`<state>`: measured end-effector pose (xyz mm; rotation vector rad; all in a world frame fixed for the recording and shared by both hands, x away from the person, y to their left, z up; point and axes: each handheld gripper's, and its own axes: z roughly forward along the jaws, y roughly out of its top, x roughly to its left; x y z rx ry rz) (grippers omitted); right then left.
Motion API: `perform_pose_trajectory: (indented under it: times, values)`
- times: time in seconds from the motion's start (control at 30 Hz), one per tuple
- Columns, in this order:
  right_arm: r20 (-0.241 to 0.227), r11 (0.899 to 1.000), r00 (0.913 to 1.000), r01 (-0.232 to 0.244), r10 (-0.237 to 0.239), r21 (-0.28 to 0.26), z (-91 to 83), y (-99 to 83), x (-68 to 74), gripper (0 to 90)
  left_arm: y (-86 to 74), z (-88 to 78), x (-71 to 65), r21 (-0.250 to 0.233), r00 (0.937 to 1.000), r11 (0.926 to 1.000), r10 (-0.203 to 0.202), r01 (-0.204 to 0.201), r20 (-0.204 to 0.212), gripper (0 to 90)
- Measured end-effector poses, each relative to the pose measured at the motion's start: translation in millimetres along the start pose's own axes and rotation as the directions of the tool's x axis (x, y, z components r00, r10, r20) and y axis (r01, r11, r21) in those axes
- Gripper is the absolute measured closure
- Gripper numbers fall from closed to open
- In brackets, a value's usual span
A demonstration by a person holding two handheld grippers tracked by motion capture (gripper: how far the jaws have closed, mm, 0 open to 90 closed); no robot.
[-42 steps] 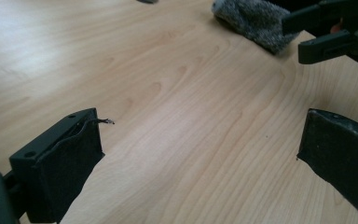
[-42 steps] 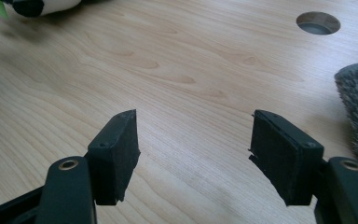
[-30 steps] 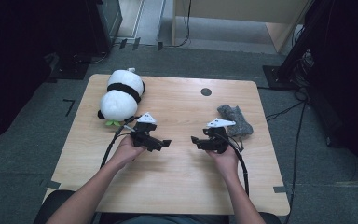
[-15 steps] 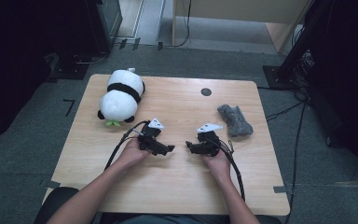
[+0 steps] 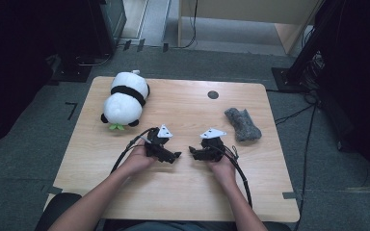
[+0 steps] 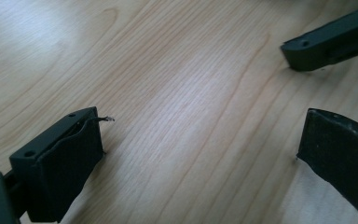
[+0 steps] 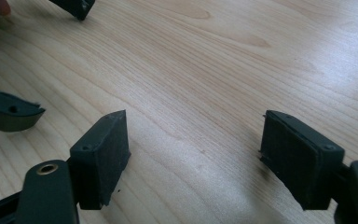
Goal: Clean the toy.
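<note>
From above, both hands have come down low in the middle of the surface (image 5: 183, 192). The left tool (image 5: 176, 155) and right tool (image 5: 192, 152) point at each other, away from the panda (image 5: 124, 98) and grey cloth (image 5: 242, 124). The left tool's view shows its jaws wide apart, holding nothing. The right tool's view shows jaws that just opened wider, also bare. Work looks finished or paused.

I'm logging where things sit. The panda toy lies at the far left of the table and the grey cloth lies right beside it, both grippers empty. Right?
Not quite. The grey cloth lies at the table's right side, apart from the panda toy, as the high view shows. The rest holds.
</note>
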<state>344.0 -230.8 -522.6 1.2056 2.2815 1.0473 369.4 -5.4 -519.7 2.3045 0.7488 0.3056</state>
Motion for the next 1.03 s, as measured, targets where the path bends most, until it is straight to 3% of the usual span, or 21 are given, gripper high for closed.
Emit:
perform_pose_trajectory:
  times: [1.03]
  values:
    - [0.006,1.0,1.0,-0.001,0.001,0.015,1.3,0.7,0.1,14.2,-1.5,-1.5,-0.7,0.002,0.9998,0.9999,-0.015,0.016,-0.014,0.0]
